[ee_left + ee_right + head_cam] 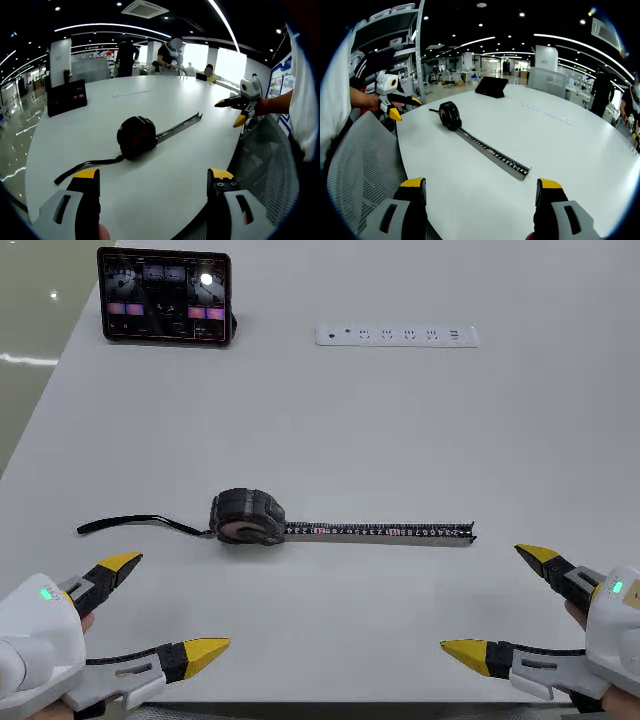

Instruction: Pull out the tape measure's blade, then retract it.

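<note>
A black tape measure [246,517] lies on the white table [360,430], its blade [380,532] pulled out to the right and resting flat; a black wrist strap [135,524] trails left. My left gripper [172,605] hovers open at the near left, short of the case [136,137]. My right gripper [500,605] is open at the near right, just short of the blade's tip [522,172]. Neither touches the tape. From the right gripper view, the case [449,114] is at the far end of the blade [490,152], with the left gripper [402,107] beyond.
A dark tablet [166,296] stands at the far left of the table. A white power strip [397,336] lies at the far middle. A mesh chair back [362,165] is at the table's near edge. People stand beyond the table [172,55].
</note>
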### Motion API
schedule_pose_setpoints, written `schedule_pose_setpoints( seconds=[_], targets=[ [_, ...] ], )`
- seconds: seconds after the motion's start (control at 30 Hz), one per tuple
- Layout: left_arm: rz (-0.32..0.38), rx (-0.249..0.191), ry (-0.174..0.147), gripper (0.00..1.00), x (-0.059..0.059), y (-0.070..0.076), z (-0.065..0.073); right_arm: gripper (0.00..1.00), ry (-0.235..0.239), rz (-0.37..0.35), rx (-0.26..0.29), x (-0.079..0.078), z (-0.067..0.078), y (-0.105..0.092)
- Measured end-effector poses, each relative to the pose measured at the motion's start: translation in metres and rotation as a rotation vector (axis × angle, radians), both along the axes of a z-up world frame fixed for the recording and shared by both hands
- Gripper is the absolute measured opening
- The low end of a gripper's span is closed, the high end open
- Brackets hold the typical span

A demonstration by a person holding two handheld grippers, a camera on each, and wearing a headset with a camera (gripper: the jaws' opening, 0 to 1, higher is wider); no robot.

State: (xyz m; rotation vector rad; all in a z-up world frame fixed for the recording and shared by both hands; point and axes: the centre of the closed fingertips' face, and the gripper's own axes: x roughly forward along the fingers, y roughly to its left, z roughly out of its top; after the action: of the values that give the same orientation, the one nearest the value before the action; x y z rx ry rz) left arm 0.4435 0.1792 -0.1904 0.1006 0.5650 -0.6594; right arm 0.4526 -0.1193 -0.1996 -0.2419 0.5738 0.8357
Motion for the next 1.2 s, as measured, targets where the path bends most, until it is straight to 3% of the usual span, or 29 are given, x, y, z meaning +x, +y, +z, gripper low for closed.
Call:
schedule_pose_setpoints(
  seconds=[0.43, 0.83, 1.2],
  targets=[
    [0.004, -0.007, 0.000, 0.86, 0.002, -0.003, 0.001, 0.90, -0.004, 0.003, -0.006, 0.001, 0.000, -0.001],
    [0.025, 0.003, 0.013, 0.86, 0.022, -0.008, -0.005, 0.89, -0.005, 0.012, -0.024, 0.010, -0.002, -0.006],
    [0.034, 0.008, 0.033, 0.86, 0.032, -0.015, -0.009, 0.90, 0.003, 0.013, -0.034, 0.012, -0.006, -0.009]
  ],
)
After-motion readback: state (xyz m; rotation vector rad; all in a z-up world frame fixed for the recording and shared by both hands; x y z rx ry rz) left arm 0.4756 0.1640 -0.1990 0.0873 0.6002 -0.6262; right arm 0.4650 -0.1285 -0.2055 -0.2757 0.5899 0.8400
